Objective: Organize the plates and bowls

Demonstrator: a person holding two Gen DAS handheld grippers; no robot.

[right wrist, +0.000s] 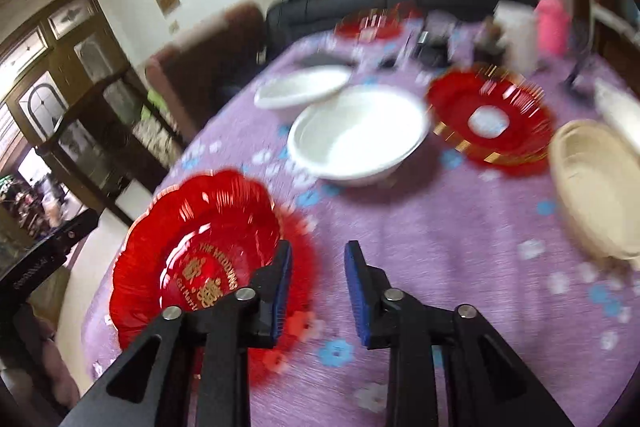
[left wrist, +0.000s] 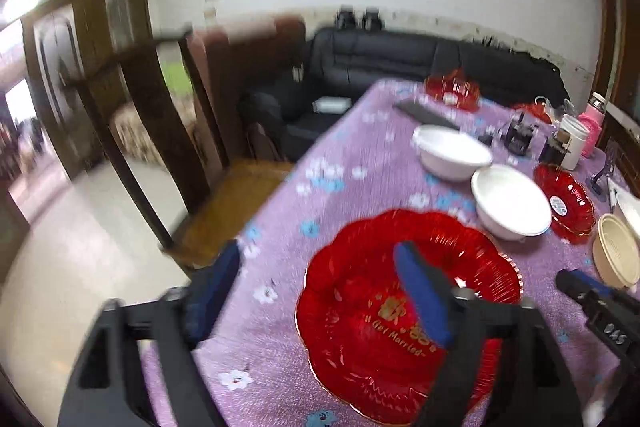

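Note:
A large red scalloped plate (left wrist: 360, 291) with gold lettering lies near the table's front left corner; it also shows in the right wrist view (right wrist: 192, 227). My left gripper (left wrist: 320, 267) is open above its left side, one finger over the plate. My right gripper (right wrist: 318, 263) is open and empty just right of that plate; its tip shows in the left wrist view (left wrist: 576, 283). Two white bowls (right wrist: 356, 135) (right wrist: 304, 87) stand side by side further back. A smaller red plate (right wrist: 492, 119) and a beige bowl (right wrist: 596, 183) sit to the right.
The table has a purple flowered cloth (right wrist: 440, 227). At its far end are another red plate (right wrist: 372, 23), a white jar (left wrist: 572, 139), a pink bottle (right wrist: 554, 23) and small dark items. The table's left edge drops to the floor (left wrist: 80, 247); a black sofa (left wrist: 400, 55) stands behind.

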